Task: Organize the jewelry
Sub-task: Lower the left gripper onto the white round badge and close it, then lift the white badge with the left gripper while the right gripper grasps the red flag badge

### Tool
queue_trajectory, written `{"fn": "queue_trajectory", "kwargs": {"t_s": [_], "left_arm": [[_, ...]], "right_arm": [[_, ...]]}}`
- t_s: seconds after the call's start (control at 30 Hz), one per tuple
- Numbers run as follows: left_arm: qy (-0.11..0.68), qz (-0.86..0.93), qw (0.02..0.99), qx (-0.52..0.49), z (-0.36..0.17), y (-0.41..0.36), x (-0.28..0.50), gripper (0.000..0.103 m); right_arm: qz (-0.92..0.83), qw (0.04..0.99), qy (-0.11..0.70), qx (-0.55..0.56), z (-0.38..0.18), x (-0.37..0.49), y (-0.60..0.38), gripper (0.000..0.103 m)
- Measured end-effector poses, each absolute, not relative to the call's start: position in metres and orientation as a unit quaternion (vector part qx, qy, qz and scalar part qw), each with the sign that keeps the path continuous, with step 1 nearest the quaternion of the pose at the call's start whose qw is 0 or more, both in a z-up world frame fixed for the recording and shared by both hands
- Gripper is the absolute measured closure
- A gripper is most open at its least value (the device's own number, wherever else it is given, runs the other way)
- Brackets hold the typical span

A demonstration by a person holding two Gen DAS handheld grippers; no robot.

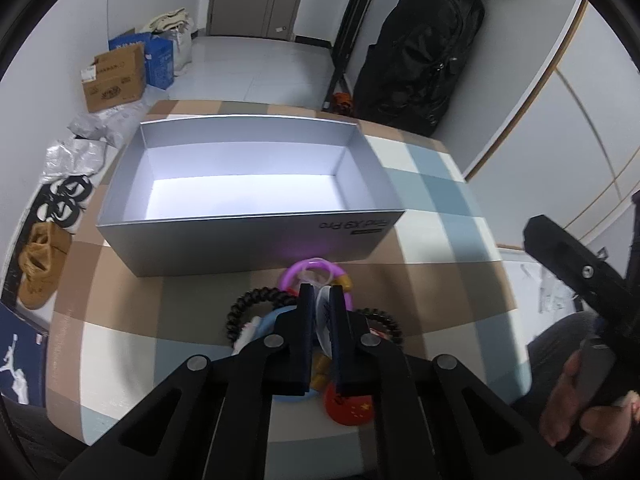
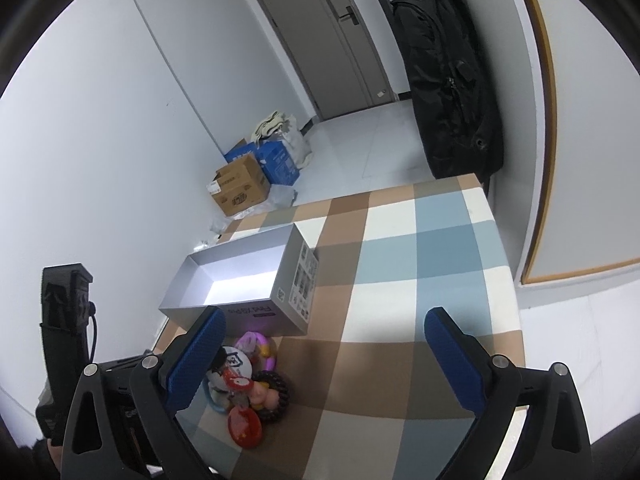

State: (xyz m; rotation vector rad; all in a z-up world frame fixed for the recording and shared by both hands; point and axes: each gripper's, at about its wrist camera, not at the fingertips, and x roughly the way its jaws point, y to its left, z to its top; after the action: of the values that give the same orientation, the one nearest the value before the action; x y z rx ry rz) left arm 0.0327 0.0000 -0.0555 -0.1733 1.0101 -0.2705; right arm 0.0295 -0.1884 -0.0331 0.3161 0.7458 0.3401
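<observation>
Jewelry pile (image 1: 316, 344) sits at 6 o'clock of the empty silver box (image 1: 248, 240). Left gripper (image 1: 322, 300) is clamped on a white disc charm (image 1: 325, 312); right gripper (image 2: 324, 356) gapes idle. Tangled bracelets might drag along on the lift.

Tablecloth (image 2: 440, 240): checked in brown, cream and blue, spread over the table.
Cardboard box (image 1: 114, 78): set on the floor by the wall, flaps partly raised.
Blue carton (image 1: 160, 60): placed just beside the cardboard box.
Black bag (image 1: 420, 60): stood upright against the wall behind the table.
Door (image 2: 336, 36): grey, shown closed, handle at its right edge.
Tan shoes (image 1: 40, 268): laid on the floor left of the table.
</observation>
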Motion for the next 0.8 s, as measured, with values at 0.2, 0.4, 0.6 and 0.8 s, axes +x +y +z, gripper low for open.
{"fn": "queue_trajectory", "kwargs": {"t_s": [0.2,0.4,0.6,0.8], "left_arm": [[0.48,-0.136,0.861,-0.104,-0.05,0.002,0.035,0.101],[0.461,-0.142,0.867,-0.123,-0.036,0.01,0.038,0.101],[0.444,-0.14,0.872,-0.154,-0.03,0.024,0.041,0.101],[0.434,-0.133,0.875,-0.168,-0.028,0.035,0.041,0.101]], "right_arm": [[0.162,0.903,0.363,0.161,-0.034,0.03,-0.192,0.003],[0.162,0.904,0.363,0.159,-0.034,0.029,-0.192,0.003],[0.184,0.891,0.386,0.151,-0.039,0.023,-0.184,0.003],[0.237,0.853,0.441,0.147,-0.059,0.012,-0.161,0.032]]}}
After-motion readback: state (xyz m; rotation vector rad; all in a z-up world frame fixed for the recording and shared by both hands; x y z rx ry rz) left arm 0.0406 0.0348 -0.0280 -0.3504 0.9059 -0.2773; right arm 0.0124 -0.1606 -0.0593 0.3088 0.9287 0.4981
